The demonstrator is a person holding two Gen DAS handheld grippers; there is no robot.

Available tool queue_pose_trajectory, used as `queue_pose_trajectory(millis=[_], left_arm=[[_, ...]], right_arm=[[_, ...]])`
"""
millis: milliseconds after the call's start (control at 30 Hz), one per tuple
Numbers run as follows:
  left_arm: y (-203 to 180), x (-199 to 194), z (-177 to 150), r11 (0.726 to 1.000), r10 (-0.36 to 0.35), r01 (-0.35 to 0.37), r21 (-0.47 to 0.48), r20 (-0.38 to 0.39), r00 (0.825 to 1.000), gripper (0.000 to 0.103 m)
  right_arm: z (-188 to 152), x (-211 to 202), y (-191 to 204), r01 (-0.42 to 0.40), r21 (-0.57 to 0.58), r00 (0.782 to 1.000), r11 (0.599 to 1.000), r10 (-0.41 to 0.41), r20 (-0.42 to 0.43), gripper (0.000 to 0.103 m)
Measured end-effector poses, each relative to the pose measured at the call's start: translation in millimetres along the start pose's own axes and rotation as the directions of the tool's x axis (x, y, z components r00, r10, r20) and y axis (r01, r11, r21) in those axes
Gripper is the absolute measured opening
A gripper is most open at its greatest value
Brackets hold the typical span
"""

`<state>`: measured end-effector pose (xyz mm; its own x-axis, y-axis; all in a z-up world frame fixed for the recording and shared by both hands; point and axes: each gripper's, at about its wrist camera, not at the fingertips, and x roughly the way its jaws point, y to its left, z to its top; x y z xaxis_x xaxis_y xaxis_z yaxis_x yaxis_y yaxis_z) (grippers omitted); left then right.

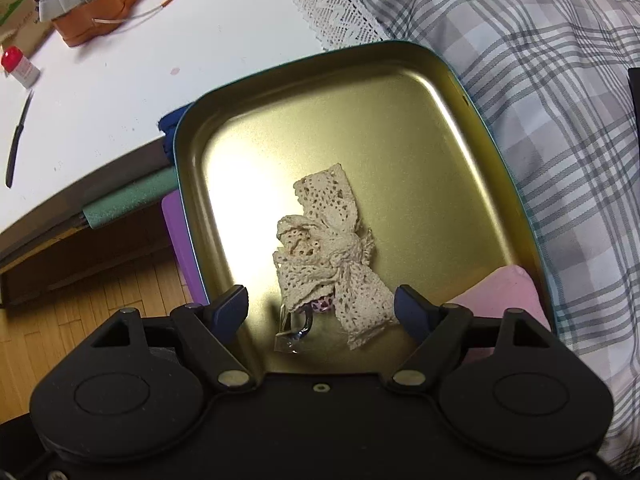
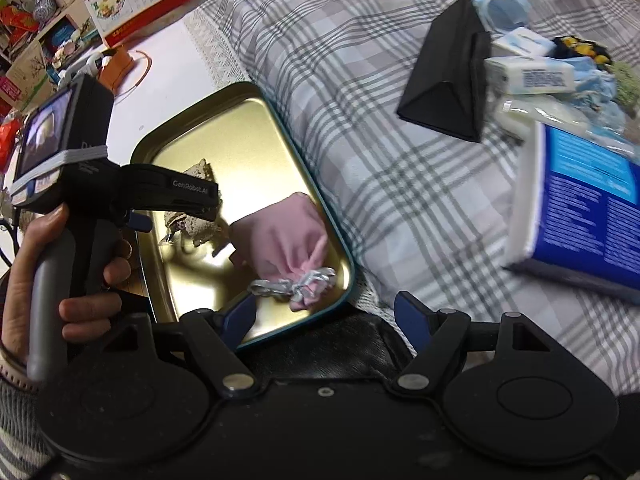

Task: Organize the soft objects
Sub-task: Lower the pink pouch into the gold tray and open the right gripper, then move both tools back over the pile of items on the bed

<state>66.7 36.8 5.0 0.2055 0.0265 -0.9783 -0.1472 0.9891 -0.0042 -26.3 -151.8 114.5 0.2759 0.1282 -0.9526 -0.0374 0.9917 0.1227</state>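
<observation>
cream lace bow [image 1: 326,248]: crumpled, mid gold tray [image 1: 400,128]; pink pouch [image 2: 288,236]: tray's near corner

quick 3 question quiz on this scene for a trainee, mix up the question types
1. True or false: the lace bow lies inside the gold tin tray.
2. The pink pouch in the tray is tied with what? A) silver ribbon B) red string C) black tape
3. Fill in: the left gripper is ____, holding nothing.

Key: 1 true. 2 A, the silver ribbon shows in the right wrist view. 3 open; its fingers stand apart on either side of the bow. The right gripper is open too.
</observation>
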Motion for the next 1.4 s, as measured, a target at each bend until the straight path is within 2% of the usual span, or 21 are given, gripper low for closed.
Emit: queue_pose_trajectory(millis=[167,333,467,633,700,867,1067,1233,1400], left_arm=[[-12,-13,-7,0.999,-0.004,0.002,0.050,0.047,0.999,0.077],[-21,-19,-18,0.998,-0.033,0.032,0.049,0.023,0.999,0.077],[-32,-29,-29,0.996,-0.072,0.072,0.056,0.001,0.997,0.077],[-57,-57,-35,0.990,-0.098,0.095,0.107,0.025,0.995,0.078],[-69,-68,-35,0.985,-0.118,0.112,0.134,0.036,0.992,0.084],[-104,-96,-28,0.967,-0.143,0.122,0.222,0.078,0.987,0.084],[-147,-115,-19,0.942,-0.197,0.170,0.291,0.065,0.978,0.084],[-177,-121,-12,0.929,-0.198,0.166,0.332,0.067,0.978,0.084],[-202,-121,-5,0.919,-0.207,0.182,0.350,0.036,0.978,0.084]], right_arm=[[-11,-23,-25,-0.004,0.038,0.999,0.999,0.002,0.053,0.076],[-24,-50,-61,0.008,0.096,0.993,0.995,-0.019,0.114,0.079],[-32,-69,-99,0.029,0.159,0.986,0.987,-0.054,0.155,0.080],[-38,-86,-153,0.063,0.274,0.974,0.960,-0.120,0.194,0.081],[-37,-90,-172,0.083,0.319,0.967,0.944,-0.153,0.203,0.081],[-28,-102,-216,0.130,0.427,0.944,0.895,-0.244,0.223,0.082],[-4,-104,-259,0.165,0.524,0.919,0.836,-0.323,0.226,0.083],[23,-94,-282,0.163,0.584,0.910,0.795,-0.350,0.222,0.083],[50,-77,-301,0.141,0.630,0.915,0.764,-0.343,0.211,0.083]])
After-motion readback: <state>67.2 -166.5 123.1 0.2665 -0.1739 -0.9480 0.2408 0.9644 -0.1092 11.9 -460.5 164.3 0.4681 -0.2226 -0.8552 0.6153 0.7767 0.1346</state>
